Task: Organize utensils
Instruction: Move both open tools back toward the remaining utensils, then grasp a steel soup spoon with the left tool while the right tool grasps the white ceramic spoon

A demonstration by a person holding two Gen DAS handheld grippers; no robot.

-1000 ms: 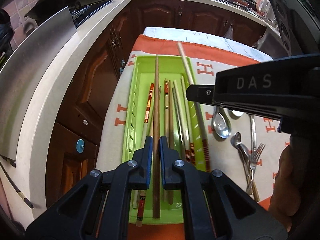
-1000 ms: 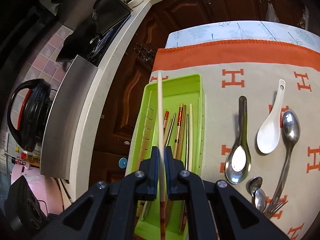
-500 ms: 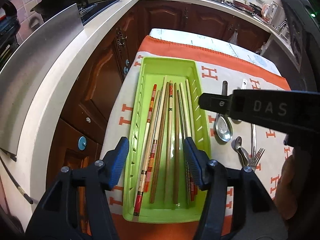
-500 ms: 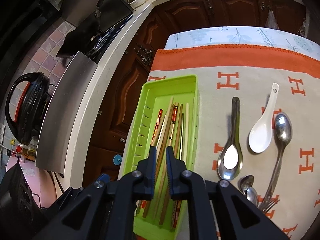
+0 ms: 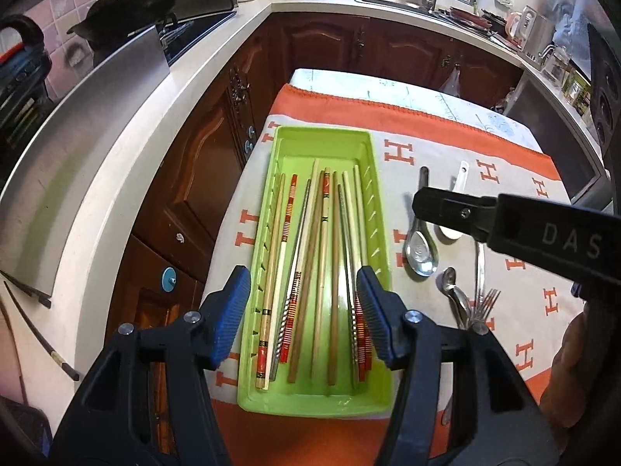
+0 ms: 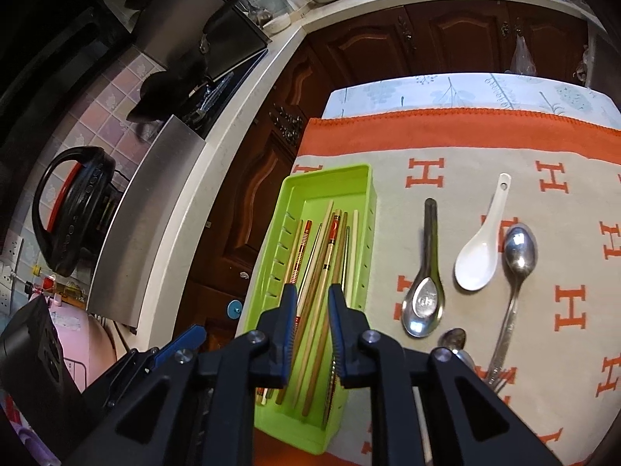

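With both grippers empty above the green tray [image 5: 378,272], the chopsticks [image 5: 310,264] look sorted: roughly ten lie lengthwise inside it, tips fanning slightly toward 12 o'clock. Left gripper [image 5: 302,314] hangs over the tray's near end, jaws spread wide, holding nothing. Right gripper [image 6: 312,324] has its jaws parted by a narrow gap, also holding nothing, over the same end. Remaining loose items sit on the patterned cloth [image 6: 562,233] at about 3 o'clock of the tray: a metal soup spoon [image 6: 425,295], a white spoon [image 6: 479,260], a long spoon [image 6: 518,272], small spoons [image 6: 454,339] and a fork [image 5: 485,303], the last ones overlapping. Judgement: next pick is probably the metal soup spoon, nearest and lying apart. Approach from above, close across the narrow handle, avoid the tangled pile until last.
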